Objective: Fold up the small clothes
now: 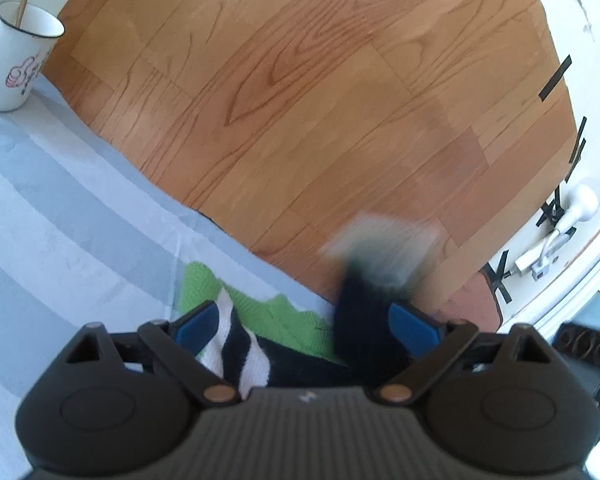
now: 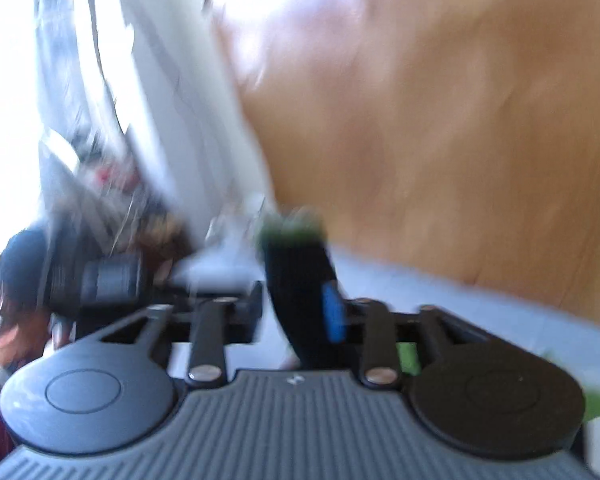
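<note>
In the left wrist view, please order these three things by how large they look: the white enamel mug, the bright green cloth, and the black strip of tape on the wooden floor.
1. Bright green cloth, though partly hidden by the black sock.
2. White enamel mug, close in size and cut by the frame edge, so this order is unsure.
3. Black strip of tape, clearly smallest, but farthest away.

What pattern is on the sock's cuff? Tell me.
Black and white stripes on the sock's cuff; clearest in the left wrist view.

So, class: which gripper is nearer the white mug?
Left. The mug stands on the striped cloth far ahead of the left gripper. The right gripper has no mug in its view.
</note>
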Demonstrator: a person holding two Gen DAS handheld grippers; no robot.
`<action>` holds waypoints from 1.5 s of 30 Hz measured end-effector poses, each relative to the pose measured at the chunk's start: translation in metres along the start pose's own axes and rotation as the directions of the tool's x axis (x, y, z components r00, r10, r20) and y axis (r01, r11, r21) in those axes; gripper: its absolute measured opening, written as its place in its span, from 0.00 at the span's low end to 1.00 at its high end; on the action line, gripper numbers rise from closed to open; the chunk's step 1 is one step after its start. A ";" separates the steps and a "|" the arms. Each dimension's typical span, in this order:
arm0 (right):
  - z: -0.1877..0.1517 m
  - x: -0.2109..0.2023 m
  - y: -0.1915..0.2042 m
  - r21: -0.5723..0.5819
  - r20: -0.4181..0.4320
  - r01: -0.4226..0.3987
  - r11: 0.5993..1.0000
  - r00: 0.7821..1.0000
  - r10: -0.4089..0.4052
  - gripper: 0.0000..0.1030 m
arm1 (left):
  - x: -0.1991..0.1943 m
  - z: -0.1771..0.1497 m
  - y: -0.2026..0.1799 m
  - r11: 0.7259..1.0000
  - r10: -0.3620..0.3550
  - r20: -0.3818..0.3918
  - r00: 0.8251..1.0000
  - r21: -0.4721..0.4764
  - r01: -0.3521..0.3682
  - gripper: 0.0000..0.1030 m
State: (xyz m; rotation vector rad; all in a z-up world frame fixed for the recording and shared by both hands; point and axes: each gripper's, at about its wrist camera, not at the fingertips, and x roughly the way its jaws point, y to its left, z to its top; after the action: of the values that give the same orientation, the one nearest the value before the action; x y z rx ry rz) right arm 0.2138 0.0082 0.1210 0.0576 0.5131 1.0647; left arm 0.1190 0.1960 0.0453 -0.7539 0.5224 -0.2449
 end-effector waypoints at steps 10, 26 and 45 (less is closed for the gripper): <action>-0.036 -0.079 -0.038 0.210 0.097 0.130 0.969 0.983 -0.153 0.46 | 0.011 -0.005 -0.001 0.997 0.063 -0.055 0.996 0.040 -0.061 0.92; -0.076 -0.041 -0.121 0.119 -0.137 0.680 0.724 0.733 -0.666 0.08 | 0.043 -0.033 -0.022 0.905 0.320 -0.128 0.939 0.334 -0.263 0.39; -0.100 -0.125 -0.093 0.345 0.048 0.553 0.758 0.796 -0.603 0.37 | 0.033 -0.039 -0.040 0.932 0.168 -0.095 0.981 0.339 -0.127 0.41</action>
State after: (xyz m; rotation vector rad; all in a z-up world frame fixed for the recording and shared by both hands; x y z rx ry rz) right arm 0.1996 -0.1631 0.0533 0.2481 0.5074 0.3493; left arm 0.1249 0.1317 0.0373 -0.3698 0.6329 -0.2326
